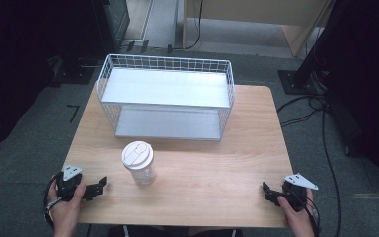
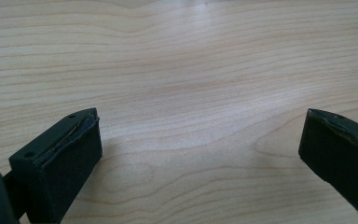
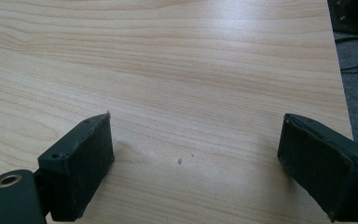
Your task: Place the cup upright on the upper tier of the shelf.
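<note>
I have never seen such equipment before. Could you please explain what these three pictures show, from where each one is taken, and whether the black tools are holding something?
A person sits at a wooden table and holds a hand tool in each hand. The left gripper and right gripper each have two black jaws. The high view looks down from above. The other two pictures come from small cameras riding on each gripper, looking along its jaws at bare wood. On the table stand a clear cup with a white lid and, behind it, a white wire rack with two shelves. Both grippers are open and hold nothing.
</note>
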`<state>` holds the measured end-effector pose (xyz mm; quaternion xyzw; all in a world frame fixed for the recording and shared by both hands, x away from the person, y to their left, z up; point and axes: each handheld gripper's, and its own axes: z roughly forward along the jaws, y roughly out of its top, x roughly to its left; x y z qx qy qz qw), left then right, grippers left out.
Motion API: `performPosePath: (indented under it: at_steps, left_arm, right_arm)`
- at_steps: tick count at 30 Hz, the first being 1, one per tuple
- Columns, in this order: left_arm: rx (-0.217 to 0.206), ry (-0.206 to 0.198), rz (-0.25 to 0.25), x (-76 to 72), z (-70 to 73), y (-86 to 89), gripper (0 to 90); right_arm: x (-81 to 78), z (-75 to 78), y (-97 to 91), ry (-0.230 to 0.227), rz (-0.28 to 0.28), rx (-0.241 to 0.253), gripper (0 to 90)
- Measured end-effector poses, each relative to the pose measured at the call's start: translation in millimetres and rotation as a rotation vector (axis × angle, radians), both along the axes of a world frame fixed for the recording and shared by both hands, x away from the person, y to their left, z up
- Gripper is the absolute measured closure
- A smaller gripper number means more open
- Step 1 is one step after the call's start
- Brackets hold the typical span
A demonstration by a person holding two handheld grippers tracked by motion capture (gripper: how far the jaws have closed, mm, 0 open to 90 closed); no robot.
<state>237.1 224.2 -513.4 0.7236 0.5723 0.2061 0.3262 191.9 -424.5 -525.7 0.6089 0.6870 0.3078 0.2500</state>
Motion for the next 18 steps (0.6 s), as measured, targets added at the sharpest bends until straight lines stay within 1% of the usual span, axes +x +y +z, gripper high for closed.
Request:
performPosePath:
  at_steps: [1,2,3,4,5,6,7,8,9,10,11,12,13,14,15,16,17,18]
  left_arm:
    - [0.0,0.0,0.0,0.0,0.0,0.0,0.0]
    - [0.008,-0.009,-0.004,-1.1,-0.1,-0.6,0.0]
    - [0.015,-0.014,-0.02,-2.6,0.2,-2.4,0.0]
    - [0.015,-0.014,-0.02,-2.6,0.2,-2.4,0.0]
    - [0.002,-0.01,-0.043,-3.8,1.1,-4.5,0.0]
    - [-0.013,-0.017,-0.066,-5.6,2.4,-8.1,0.0]
    - [-0.016,-0.021,-0.081,-6.6,3.2,-10.5,0.0]
    - [-0.015,-0.026,-0.113,-9.5,5.7,-16.5,0.0]
    - [-0.015,-0.029,-0.133,-11.6,7.1,-19.6,0.0]
    - [-0.015,-0.029,-0.133,-11.6,7.1,-19.6,0.0]
    - [-0.019,-0.032,-0.161,-14.2,8.7,-23.2,0.0]
    - [-0.024,-0.036,-0.2,-17.7,10.2,-28.5,0.0]
    - [-0.024,-0.036,-0.2,-17.7,10.2,-28.5,0.0]
    - [-0.025,-0.043,-0.232,-20.4,12.0,-35.2,0.0]
    - [-0.025,-0.043,-0.232,-20.4,12.0,-35.2,0.0]
    - [-0.024,-0.047,-0.244,-21.1,13.1,-38.8,0.0]
    - [-0.042,-0.054,-0.258,-21.8,15.7,-45.9,0.0]
    - [-0.055,-0.053,-0.266,-21.9,17.0,-48.8,0.0]
  right_arm:
    - [0.0,0.0,0.0,0.0,0.0,0.0,10.1]
    - [0.0,0.0,0.0,0.0,0.0,0.0,10.1]
    - [0.0,0.0,0.0,0.0,0.0,0.0,10.1]
    - [0.0,0.0,0.0,0.0,0.0,0.0,10.1]
    - [0.0,0.0,0.0,0.0,0.0,0.0,10.1]
    - [0.0,0.0,0.0,0.0,0.0,0.0,10.1]
    - [0.0,0.0,0.0,0.0,0.0,0.0,10.1]
    - [0.0,0.0,0.0,0.0,0.0,0.0,10.1]
    - [0.0,0.0,0.0,0.0,0.0,0.0,10.1]
    - [0.0,0.0,0.0,0.0,0.0,0.0,10.1]
    - [0.0,0.0,0.0,0.0,0.0,0.0,10.1]
    - [0.0,0.0,0.1,0.0,0.0,0.0,10.1]
    - [0.0,0.0,0.1,0.0,0.0,0.0,10.1]
    - [0.0,0.0,0.1,0.0,0.0,0.0,10.1]
    - [0.0,0.0,0.1,0.0,0.0,0.0,10.1]
    - [0.0,0.0,0.1,0.0,0.0,0.0,10.1]
    - [0.0,0.0,0.1,0.0,0.0,0.0,10.1]
    - [0.0,0.0,0.1,0.0,0.0,0.0,10.1]
